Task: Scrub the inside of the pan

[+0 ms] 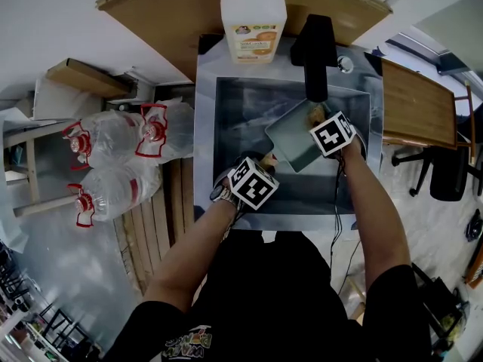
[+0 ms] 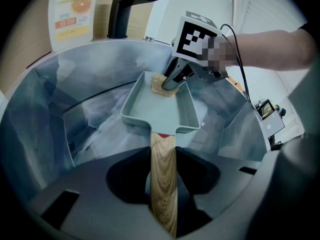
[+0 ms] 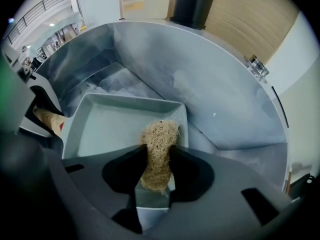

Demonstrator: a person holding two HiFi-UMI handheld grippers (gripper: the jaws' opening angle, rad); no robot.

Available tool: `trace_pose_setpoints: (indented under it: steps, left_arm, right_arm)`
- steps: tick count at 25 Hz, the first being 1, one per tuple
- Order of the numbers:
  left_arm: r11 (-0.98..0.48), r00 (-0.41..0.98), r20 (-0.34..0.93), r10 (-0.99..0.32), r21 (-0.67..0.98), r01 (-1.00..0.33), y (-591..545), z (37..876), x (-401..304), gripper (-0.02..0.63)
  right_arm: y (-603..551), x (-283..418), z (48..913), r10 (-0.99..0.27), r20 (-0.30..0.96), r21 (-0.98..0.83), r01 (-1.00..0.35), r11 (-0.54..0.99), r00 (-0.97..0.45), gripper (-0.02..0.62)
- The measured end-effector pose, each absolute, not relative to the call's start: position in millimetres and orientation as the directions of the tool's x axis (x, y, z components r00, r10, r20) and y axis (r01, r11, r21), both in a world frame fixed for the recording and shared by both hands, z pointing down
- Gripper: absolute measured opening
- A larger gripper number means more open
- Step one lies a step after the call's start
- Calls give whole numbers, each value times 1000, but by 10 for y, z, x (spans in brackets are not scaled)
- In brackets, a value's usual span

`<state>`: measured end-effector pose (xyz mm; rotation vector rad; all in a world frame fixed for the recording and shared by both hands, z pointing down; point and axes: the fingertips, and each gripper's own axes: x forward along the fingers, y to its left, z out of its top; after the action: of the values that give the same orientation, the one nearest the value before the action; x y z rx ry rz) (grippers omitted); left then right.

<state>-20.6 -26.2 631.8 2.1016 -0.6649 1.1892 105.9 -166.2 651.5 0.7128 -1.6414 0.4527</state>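
In a sink of brushed metal, dull and streaked, we see a smooth, matt grey-green pan with a handle of pale, grained wood. The scrubber looks coarse and fibrous, like dried straw. The left gripper and right gripper show us matt dark-grey plastic shells. Behind stand a matt black faucet and a whitish plastic soap bottle with a paper label, on a wood-grain countertop.
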Motion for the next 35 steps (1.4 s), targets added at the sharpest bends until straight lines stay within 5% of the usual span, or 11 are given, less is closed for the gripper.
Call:
trace_pose_setpoints:
  steps: [17,25,35]
  left_arm:
    - [-684,463,878,-121,264,-680,-253,6314,-202,163]
    - [-685,456,882,-122,258,-681,-255,6317,-209,163]
    - [-684,452,883,-124,254,-684,-256,6309,-206,163]
  right_arm:
    - [-1681,1226,6210,-332,943,228,-681,696,-24,146]
    - [-1269,852,5829,-247,901,-112,-741,663,-357,147]
    - [-673,489,6010,-156,898,-190,-684,704,-410,146]
